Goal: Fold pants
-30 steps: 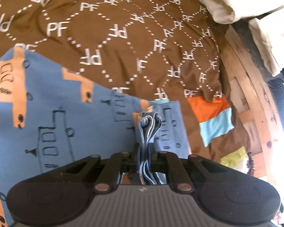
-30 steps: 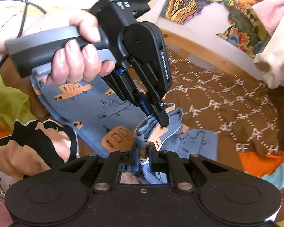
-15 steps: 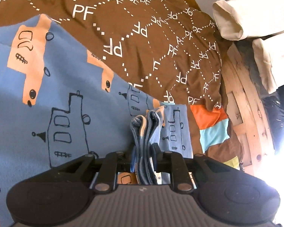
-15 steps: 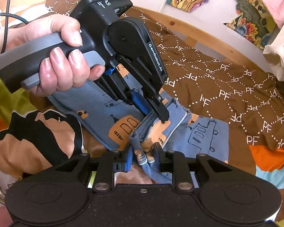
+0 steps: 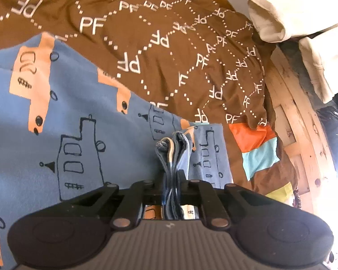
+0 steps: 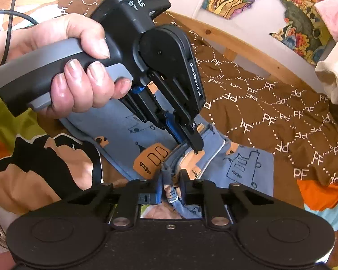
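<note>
The pants (image 5: 78, 112) are blue with orange cars and outlined trucks, and lie spread on a brown blanket. My left gripper (image 5: 172, 173) has its jaws closing on a bunched, layered edge of the pants that stands up between its fingers. In the right wrist view a hand (image 6: 74, 67) holds the left gripper (image 6: 191, 145), its tips down in the pants (image 6: 247, 168). Just below it, my right gripper (image 6: 171, 178) has its jaws closing on another gathered fold of the same edge, with cloth pinched between the fingers.
The brown blanket (image 5: 169, 45) printed with white "PF" covers the bed. A wooden bed frame (image 5: 293, 123) runs along the right. Cream garments (image 5: 281, 18) hang beyond it. An orange and turquoise patch (image 5: 256, 148) and black-and-tan fabric (image 6: 33, 168) lie beside the pants.
Both grippers loosened around the bunched cloth half a second ago and have tightened on it again. Neither hand has shifted much.
</note>
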`<state>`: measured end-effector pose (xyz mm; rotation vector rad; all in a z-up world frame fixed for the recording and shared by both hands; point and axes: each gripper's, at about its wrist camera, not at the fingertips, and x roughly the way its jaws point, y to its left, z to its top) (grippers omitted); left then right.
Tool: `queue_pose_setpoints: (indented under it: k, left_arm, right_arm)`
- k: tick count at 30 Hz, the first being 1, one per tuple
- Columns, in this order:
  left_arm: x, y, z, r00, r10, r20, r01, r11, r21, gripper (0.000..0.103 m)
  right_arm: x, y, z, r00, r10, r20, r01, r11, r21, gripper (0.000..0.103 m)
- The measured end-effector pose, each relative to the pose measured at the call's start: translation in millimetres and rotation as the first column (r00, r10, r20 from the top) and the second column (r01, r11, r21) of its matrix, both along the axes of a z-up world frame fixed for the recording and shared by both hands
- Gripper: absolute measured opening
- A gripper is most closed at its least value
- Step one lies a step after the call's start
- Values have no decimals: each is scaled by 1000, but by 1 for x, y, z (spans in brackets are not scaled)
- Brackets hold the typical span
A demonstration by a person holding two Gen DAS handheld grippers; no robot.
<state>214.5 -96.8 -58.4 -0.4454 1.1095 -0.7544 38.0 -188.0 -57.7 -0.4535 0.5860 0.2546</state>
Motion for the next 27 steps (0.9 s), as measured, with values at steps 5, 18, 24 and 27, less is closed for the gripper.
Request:
queue_pose_setpoints:
  k: [5,18,24,27]
  left_arm:
    - [-5,4,13,999,-3,41,2,1000,22,9]
    - [-8,60,39,995,68,72,-74,993,94,9]
    - [-5,84,37,995,83,61,-91,985,145,9]
    - [-4,91,32,994,96,42,-102,983,152,9]
  right_arm:
    - [-1,0,6,1000,-2,10,2,1000,23,13]
    - [7,40,25,990,134,33,-137,985,103,13]
    - [16,60,26,980,199,9,-198,972,130,13]
    - [16,67,24,976,219,-2,-216,968,130,13]
